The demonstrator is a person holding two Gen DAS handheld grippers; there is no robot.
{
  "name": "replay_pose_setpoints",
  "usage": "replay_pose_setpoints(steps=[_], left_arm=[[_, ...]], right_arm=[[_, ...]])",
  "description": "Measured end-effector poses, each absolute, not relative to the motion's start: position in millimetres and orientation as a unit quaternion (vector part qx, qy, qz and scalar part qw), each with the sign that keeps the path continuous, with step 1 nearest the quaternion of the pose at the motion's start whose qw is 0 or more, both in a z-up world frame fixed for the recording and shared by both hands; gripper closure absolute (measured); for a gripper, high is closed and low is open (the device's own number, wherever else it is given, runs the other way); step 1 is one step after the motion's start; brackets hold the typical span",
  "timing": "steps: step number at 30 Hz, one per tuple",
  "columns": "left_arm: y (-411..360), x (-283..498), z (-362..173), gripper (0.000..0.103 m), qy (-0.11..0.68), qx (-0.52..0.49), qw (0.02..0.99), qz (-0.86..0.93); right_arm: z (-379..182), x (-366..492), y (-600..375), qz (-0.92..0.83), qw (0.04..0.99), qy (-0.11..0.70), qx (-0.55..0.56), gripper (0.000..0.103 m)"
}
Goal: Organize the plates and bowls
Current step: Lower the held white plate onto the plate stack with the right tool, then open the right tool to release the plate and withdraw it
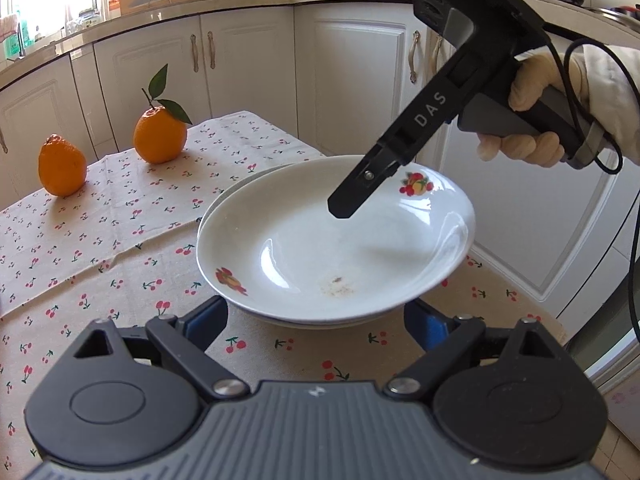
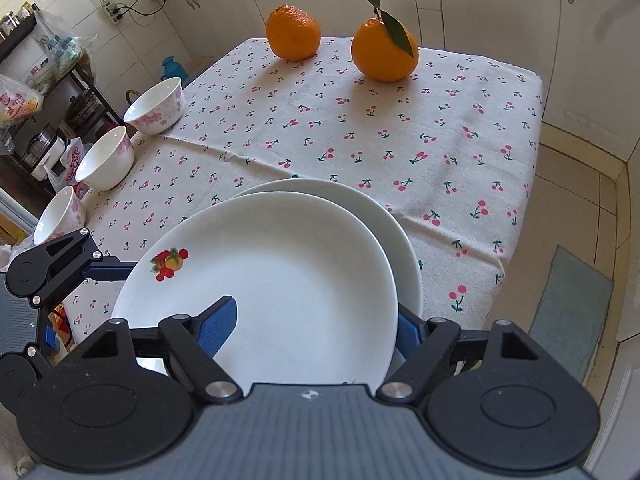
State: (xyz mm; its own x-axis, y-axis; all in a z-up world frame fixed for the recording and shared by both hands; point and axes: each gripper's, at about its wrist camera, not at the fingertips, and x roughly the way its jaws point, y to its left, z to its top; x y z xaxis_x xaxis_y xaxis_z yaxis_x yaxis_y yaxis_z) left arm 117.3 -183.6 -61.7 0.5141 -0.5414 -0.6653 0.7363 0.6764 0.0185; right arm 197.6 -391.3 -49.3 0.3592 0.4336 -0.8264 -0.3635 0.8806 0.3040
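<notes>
Right gripper straddles the fruit-patterned plate's six o'clock rim, jaws apart, unclamped, likely seating it on the lower plate. Left gripper waits open.

plates: glossy glazed ceramic | tablecloth: matt woven cloth | oranges: dimpled peel

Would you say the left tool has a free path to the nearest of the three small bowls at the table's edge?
Probably yes: the nearest bowl stands just beyond the left tool, with only bare tablecloth between. The stacked plates lie off to the other side.
</notes>
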Motion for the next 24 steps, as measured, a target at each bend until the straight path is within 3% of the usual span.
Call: replay_pose_setpoints(steps=[21, 24], left_arm=[[-179, 119, -64, 0.008, 0.321, 0.146, 0.859, -0.372], [-178, 119, -64, 0.008, 0.321, 0.146, 0.858, -0.374]], right_arm=[[-36, 173, -393, 0.203, 0.836, 0.509, 0.017, 0.018], [-36, 170, -390, 0.196, 0.837, 0.51, 0.01, 0.012]])
